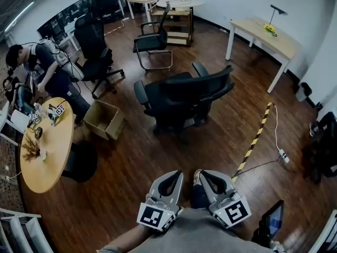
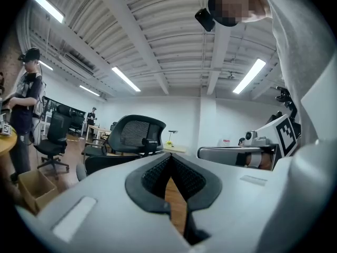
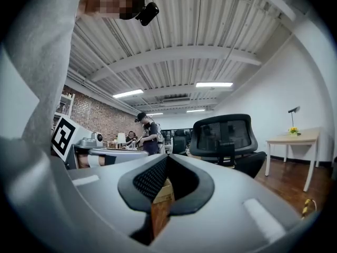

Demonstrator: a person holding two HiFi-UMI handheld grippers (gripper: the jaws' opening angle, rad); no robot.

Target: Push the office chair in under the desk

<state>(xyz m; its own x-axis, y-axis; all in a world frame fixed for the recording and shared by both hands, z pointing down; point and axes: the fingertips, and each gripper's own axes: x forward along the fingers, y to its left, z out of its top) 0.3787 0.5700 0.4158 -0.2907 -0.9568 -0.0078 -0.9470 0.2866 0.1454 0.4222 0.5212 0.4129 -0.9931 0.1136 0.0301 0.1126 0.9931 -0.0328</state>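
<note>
Head view alone gives the floor plan: office chair (image 1: 181, 96) mid-room on the wood floor, cardboard box (image 1: 104, 119) to its left, striped cable cover (image 1: 255, 138) to its right, and a round table (image 1: 47, 141) at the far left with a person (image 1: 42, 67) bent over it. Desk (image 1: 266, 36) stands at upper right against the wall, well apart from the chair.

Gripper views alone show the ceiling beams and strip lights. Right gripper view adds a brick wall, plus that surface (image 3: 295, 138) side-on with a lamp and yellow flowers on it. Each gripper view catches the other tool's marker cube.

Left tongs (image 1: 169, 181) and right tongs (image 1: 210, 179) sit side by side close to the person's body, well short of the chair. Left tongs (image 2: 169, 159): jaws closed tip to tip, nothing gripped, only floor showing through the slit. Right tongs (image 3: 166, 159): same, closed and empty. Neither touches anything.

Chair (image 2: 131, 138) (image 3: 226, 136): mesh back and spine face the tongs, and the seat faces away, toward upper left in the head view, not toward the desk. Backrest's wide edge runs low-left to high-right there.
</note>
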